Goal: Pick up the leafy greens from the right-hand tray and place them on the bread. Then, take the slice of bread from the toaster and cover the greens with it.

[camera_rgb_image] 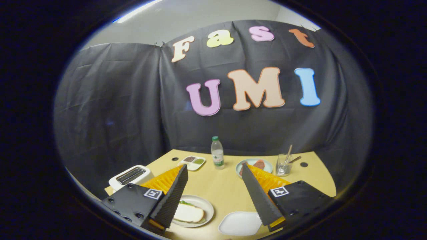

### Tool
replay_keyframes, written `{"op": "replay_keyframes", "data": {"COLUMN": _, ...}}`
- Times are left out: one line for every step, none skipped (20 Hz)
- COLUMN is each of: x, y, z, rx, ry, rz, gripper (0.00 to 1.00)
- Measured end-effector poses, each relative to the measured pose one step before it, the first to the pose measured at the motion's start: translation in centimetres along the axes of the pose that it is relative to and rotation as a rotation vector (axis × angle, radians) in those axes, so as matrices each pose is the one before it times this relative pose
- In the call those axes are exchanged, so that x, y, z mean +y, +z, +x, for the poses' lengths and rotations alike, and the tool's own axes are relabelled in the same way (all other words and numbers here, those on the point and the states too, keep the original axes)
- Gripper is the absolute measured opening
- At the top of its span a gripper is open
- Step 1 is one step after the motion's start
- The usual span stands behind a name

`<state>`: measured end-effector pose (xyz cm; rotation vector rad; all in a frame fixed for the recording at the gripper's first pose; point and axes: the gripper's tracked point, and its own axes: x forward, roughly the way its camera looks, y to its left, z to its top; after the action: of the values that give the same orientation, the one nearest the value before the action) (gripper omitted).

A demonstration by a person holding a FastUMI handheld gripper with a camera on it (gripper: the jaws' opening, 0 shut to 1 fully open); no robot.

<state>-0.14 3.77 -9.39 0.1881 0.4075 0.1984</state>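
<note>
**Bread slice lies over the greens on the near plate**

Bread (188, 213) sits on a round plate (206, 204) at the near left of the table (223, 190), with a thin edge of leafy greens (185, 202) showing from under its far side. The hand-held gripper (213, 170) hangs above the table with its fingers spread wide apart and nothing between them; the left finger partly covers the plate. A white toaster (130, 176) stands at the left, just beyond the left finger, its slots dark. Near the right finger lies a white square tray (239, 224). Farther off, a small divided dish (193, 162) sits left of a clear bottle (217, 152) with a green cap. To the right of the bottle are a round plate with reddish slices (256, 164), partly hidden by the right finger, and a glass with utensils (283, 164).
</note>
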Motion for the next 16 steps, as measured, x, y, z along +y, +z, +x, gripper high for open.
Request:
{"op": "replay_keyframes", "data": {"x": -0.565, "y": 0.827, "z": -0.282, "rx": -0.03279, "ry": -0.02528, "rz": -0.01362, "gripper": 1.00}}
{"op": "replay_keyframes", "data": {"x": -0.391, "y": 0.904, "z": -0.238, "rx": -0.03331, "ry": -0.02257, "rz": -0.01147, "gripper": 1.00}}
{"op": "replay_keyframes", "data": {"x": -0.543, "y": 1.030, "z": -0.317, "rx": -0.03398, "ry": -0.02495, "rz": -0.00960, "gripper": 1.00}}
{"op": "replay_keyframes", "data": {"x": -0.385, "y": 0.686, "z": -0.153, "rx": -0.01932, "ry": -0.01683, "rz": -0.00920, "gripper": 1.00}}
{"op": "replay_keyframes", "data": {"x": -0.383, "y": 0.663, "z": -0.120, "rx": -0.02404, "ry": -0.01481, "rz": -0.00815, "gripper": 1.00}}
{"op": "replay_keyframes", "data": {"x": -0.279, "y": 0.539, "z": -0.142, "rx": -0.01597, "ry": -0.01133, "rz": -0.01097, "gripper": 1.00}}
{"op": "replay_keyframes", "data": {"x": -0.328, "y": 0.648, "z": 0.096, "rx": -0.02255, "ry": -0.01445, "rz": -0.00860, "gripper": 1.00}}
{"op": "replay_keyframes", "data": {"x": -0.329, "y": 0.233, "z": 0.035, "rx": -0.01036, "ry": -0.00700, "rz": -0.00819, "gripper": 1.00}}
{"op": "replay_keyframes", "data": {"x": -0.308, "y": 0.503, "z": -0.033, "rx": -0.01109, "ry": -0.00845, "rz": -0.00408, "gripper": 1.00}}
{"op": "replay_keyframes", "data": {"x": -0.194, "y": 0.213, "z": 0.063, "rx": -0.00675, "ry": -0.00643, "rz": -0.00076, "gripper": 1.00}}
{"op": "replay_keyframes", "data": {"x": -0.189, "y": 0.221, "z": 0.067, "rx": -0.00258, "ry": -0.00535, "rz": 0.00139, "gripper": 1.00}}
{"op": "replay_keyframes", "data": {"x": -0.059, "y": 0.086, "z": 0.064, "rx": -0.00572, "ry": -0.00426, "rz": 0.00330, "gripper": 1.00}}
{"op": "replay_keyframes", "data": {"x": -0.120, "y": 0.116, "z": 0.158, "rx": -0.00116, "ry": -0.00049, "rz": 0.00067, "gripper": 1.00}}
{"op": "replay_keyframes", "data": {"x": -0.062, "y": 0.030, "z": 0.069, "rx": -0.00150, "ry": -0.00052, "rz": -0.00046, "gripper": 1.00}}
{"op": "replay_keyframes", "data": {"x": 0.025, "y": -0.074, "z": -0.013, "rx": 0.00116, "ry": 0.00466, "rz": -0.00281, "gripper": 1.00}}
{"op": "replay_keyframes", "data": {"x": -0.039, "y": 0.070, "z": 0.048, "rx": -0.00018, "ry": -0.00156, "rz": -0.00505, "gripper": 1.00}}
